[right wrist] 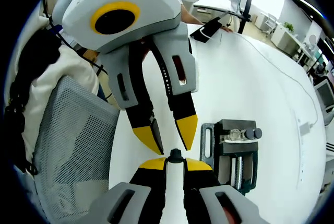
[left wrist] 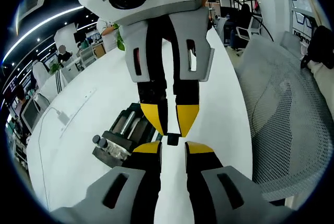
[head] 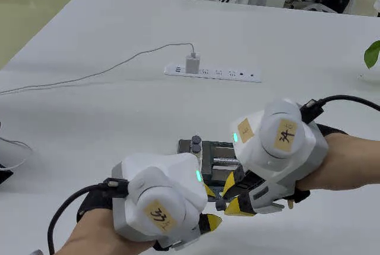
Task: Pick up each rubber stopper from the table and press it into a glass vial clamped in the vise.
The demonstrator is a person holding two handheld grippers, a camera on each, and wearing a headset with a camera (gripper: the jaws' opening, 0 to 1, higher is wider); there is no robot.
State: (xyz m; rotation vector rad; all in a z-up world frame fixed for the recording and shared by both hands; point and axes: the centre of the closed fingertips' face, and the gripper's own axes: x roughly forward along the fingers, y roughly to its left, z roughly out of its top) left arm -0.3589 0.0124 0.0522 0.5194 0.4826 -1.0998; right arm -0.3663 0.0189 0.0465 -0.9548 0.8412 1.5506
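Note:
My right gripper [right wrist: 175,164] is shut on a small black rubber stopper [right wrist: 175,155], held at its yellow fingertips. Facing it tip to tip is my left gripper [right wrist: 173,150], its jaws open on either side of the stopper. In the left gripper view, the stopper [left wrist: 171,140] sits just beyond my left gripper [left wrist: 173,149], pinched by the right gripper [left wrist: 171,129]. From the head view, both grippers meet in front of the black vise [head: 217,163]. The vise holds vials [head: 196,146] with dark tops. One of its vials [right wrist: 255,132] carries a stopper beside a clear one [right wrist: 234,136].
A white power strip [head: 212,72] with a charger [head: 192,63] and a long cable lies farther back on the white table [head: 119,106]. A green leaf [head: 372,53] shows at the right edge. A mesh chair [left wrist: 282,119] stands beside the table.

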